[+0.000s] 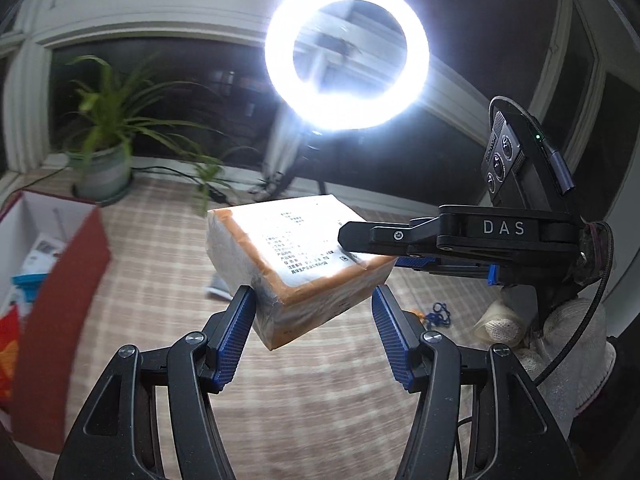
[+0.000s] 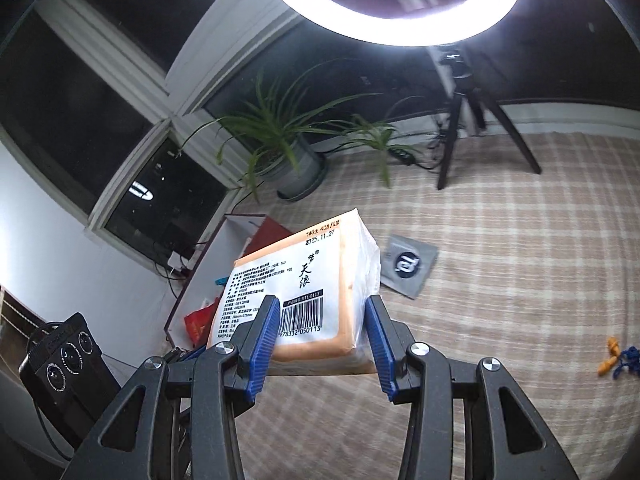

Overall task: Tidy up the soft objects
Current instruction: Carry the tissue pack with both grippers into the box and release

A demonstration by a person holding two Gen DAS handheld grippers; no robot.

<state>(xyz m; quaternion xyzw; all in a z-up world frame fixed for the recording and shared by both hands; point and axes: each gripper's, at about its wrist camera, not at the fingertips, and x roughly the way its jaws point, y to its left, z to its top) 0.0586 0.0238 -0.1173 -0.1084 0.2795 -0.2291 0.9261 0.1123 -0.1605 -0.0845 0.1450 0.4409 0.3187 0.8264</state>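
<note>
tissue pack in the air, box at the frame's left

the tissue pack [image 2: 304, 292] hangs above the checked cloth [image 2: 520, 260], mid-frame in both views. we should carry it level to the open box [image 1: 48, 240] at left and lower it gently, not squeezing harder. our right gripper [image 2: 320, 320] is clamped on its sides; our left gripper [image 1: 312, 320] stands apart, one pad against a corner.

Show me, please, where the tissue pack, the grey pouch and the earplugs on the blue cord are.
tissue pack [image 2: 308, 280]: right wrist view, printed top face.
grey pouch [image 2: 408, 266]: right wrist view, its round logo.
earplugs [image 2: 608, 356]: right wrist view, orange plugs.
</note>
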